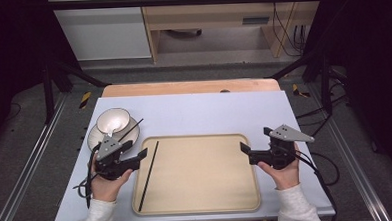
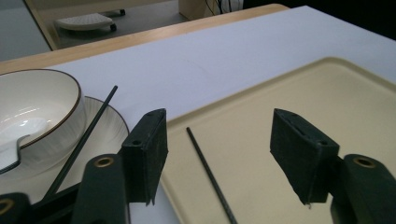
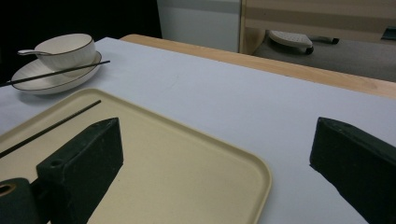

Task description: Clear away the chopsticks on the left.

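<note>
From the high view, one black chopstick (image 1: 148, 176) lies on the beige tray (image 1: 203, 200) along its left side, its long axis running from near the person up and slightly right. The left gripper (image 1: 142, 154) hovers just left of it, jaws wide and empty; the right gripper (image 1: 244, 148) (also wide, empty) points inward at the tray's right edge.

The left gripper view shows the chopstick (image 2: 208, 171) between the jaws, below them.

The right gripper view adds a second chopstick (image 3: 58, 72) resting across the plate (image 3: 46, 84) beside the bowl (image 3: 65, 52).
</note>
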Motion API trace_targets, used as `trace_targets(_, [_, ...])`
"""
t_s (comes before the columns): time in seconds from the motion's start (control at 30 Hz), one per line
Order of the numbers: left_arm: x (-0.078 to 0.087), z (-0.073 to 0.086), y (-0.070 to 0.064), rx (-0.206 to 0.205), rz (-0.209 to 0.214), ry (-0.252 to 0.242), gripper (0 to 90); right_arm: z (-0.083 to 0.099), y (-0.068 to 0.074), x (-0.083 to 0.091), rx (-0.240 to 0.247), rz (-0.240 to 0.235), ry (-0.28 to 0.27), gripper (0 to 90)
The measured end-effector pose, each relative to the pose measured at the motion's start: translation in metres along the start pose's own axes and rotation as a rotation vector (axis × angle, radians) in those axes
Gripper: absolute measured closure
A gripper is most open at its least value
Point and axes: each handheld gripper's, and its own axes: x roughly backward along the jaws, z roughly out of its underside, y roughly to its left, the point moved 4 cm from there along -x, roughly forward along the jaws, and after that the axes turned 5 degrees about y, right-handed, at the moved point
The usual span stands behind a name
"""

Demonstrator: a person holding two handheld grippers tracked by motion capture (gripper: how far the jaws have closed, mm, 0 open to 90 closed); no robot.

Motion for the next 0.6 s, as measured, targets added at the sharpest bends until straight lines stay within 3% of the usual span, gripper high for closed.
trace_targets(0.13, [0.003, 0.014, 0.013, -0.008, 0.010, 0.021, 31.7, 0.001, 0.000, 0.000, 0.001, 0.002, 0.006, 2.8])
trace_targets(0.33, [0.010, 0.033, 0.038, 0.055, 0.019, 0.027, 30.6, 0.001, -0.001, -0.001, 0.001, 0.006, 0.008, 2.8])
trace_targets(0.6, [0.011, 0.045, 0.066, 0.064, -0.023, 0.053, 30.6, 0.001, -0.001, -0.002, 0.003, -0.005, 0.016, 2.8])
